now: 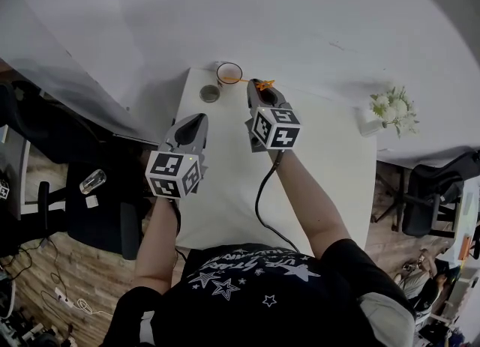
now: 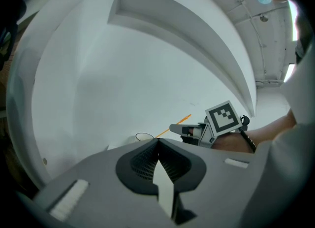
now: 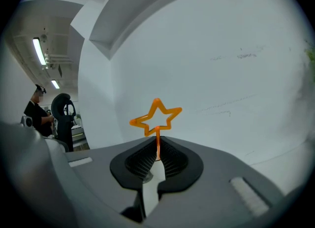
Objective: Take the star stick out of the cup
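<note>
Wall (image 1: 300, 8): white, rising close behind the far desk edge, ahead of both tools. There is little room forward, so the draw should go up and back.
Desk (image 1: 315, 166): white. Its bare stretch lies behind and to the right of the right tool, which is the safest way out.
Flowers (image 1: 392, 106): well off to the right tool's right, out of the way.
Right tool (image 1: 261, 87): clenched on the star stick's stem just under the star. Keep the grip firm and lift along the stem's own line.
Left tool (image 1: 196, 119): jaws together with nothing in them, behind and left of the cup. It could steady the cup.
Cup (image 1: 229, 73): just ahead-left of the right tool, near the far edge. It may tip if dragged sideways.
Small round dish (image 1: 210, 93): beside the cup, ahead of the left tool.
Star stick (image 3: 157, 136): orange, with the star above the right tool's jaws. Its lower end seems to be at the cup's rim, not yet clear.
</note>
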The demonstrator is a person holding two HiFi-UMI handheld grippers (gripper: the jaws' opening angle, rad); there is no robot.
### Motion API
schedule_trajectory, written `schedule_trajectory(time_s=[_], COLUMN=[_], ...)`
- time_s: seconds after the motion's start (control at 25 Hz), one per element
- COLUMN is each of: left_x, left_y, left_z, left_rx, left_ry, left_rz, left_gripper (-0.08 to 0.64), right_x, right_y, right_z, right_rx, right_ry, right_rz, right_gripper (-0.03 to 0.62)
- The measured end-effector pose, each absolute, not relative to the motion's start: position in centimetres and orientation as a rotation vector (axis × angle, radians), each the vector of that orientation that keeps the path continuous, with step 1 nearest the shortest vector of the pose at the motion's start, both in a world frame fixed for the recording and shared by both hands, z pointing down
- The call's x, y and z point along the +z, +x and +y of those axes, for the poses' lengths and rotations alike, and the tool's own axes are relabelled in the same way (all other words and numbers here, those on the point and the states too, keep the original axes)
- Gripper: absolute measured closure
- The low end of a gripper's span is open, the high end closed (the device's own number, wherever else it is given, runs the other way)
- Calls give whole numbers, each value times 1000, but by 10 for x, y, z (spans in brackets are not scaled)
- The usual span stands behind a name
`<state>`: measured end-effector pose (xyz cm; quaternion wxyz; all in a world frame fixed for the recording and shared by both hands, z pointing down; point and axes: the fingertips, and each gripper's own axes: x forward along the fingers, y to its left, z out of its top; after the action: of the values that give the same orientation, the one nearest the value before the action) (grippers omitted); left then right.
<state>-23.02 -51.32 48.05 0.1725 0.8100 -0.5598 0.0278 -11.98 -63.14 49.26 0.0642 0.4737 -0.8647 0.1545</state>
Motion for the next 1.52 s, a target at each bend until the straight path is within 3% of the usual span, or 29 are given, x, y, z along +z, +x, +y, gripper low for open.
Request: schedule_trajectory(time_s=[0.8, 1.52], left_x=[424, 411], left_y=[-168, -89], left_z=[-435, -327], left_rx=[88, 83], left_ry=[2416, 2483], left_rz=[-1617, -1557], left_gripper=[557, 557], right_x=[403, 402], right_y=[-35, 58], right_z=[-541, -406], right_rx=[378, 385], right_ry=[1524, 1601], right_rz=[-2743, -2694], right_gripper=[558, 560])
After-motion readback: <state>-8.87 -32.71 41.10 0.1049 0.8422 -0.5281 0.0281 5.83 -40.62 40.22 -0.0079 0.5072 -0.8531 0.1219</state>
